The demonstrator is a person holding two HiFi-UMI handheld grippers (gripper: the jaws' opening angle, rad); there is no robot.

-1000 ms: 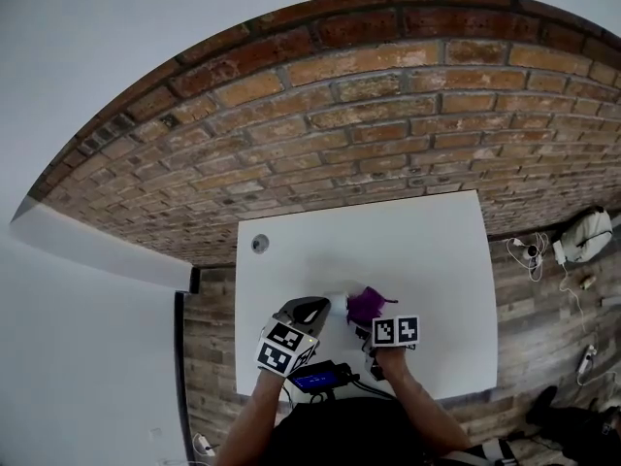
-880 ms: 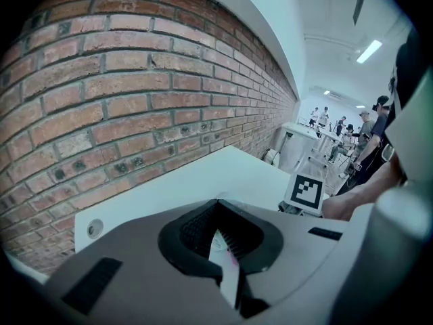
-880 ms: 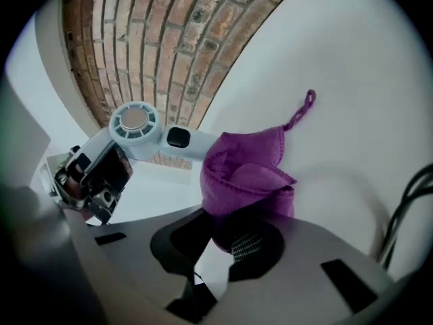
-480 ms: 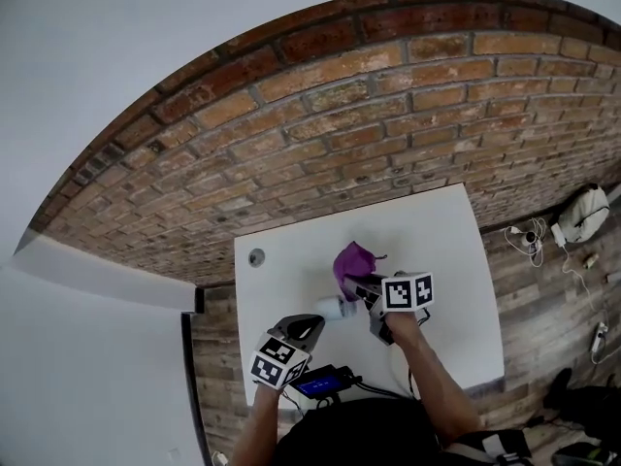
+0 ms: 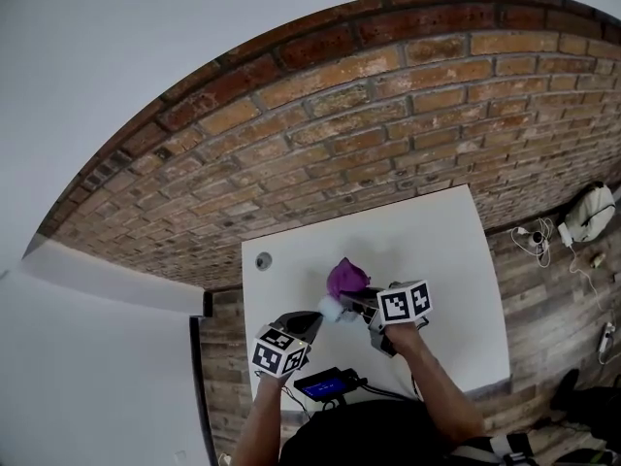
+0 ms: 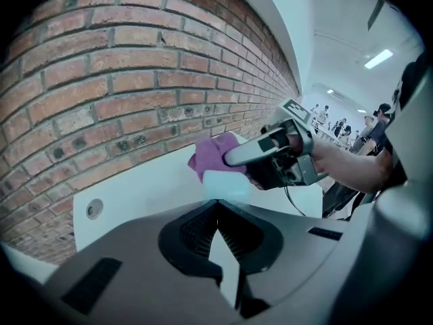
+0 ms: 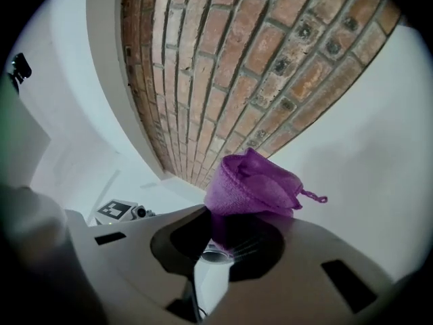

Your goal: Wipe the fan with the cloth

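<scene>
Your desk [image 5: 437,250] is white and stands against a red brick wall [image 5: 340,115]. Near its back left corner, a round grey grommet [image 5: 263,259] is set into the top. At the near edge, right in front of you, sits a small dark device with a blue screen [image 5: 325,385]. The floor [image 5: 558,304] around the desk is wood plank. To your right, white cables and plugs [image 5: 532,246] lie on it, with a pale bundle [image 5: 590,229], perhaps a bag, just beyond. The left gripper view shows people [image 6: 336,122] far off under a ceiling light [image 6: 378,59].
</scene>
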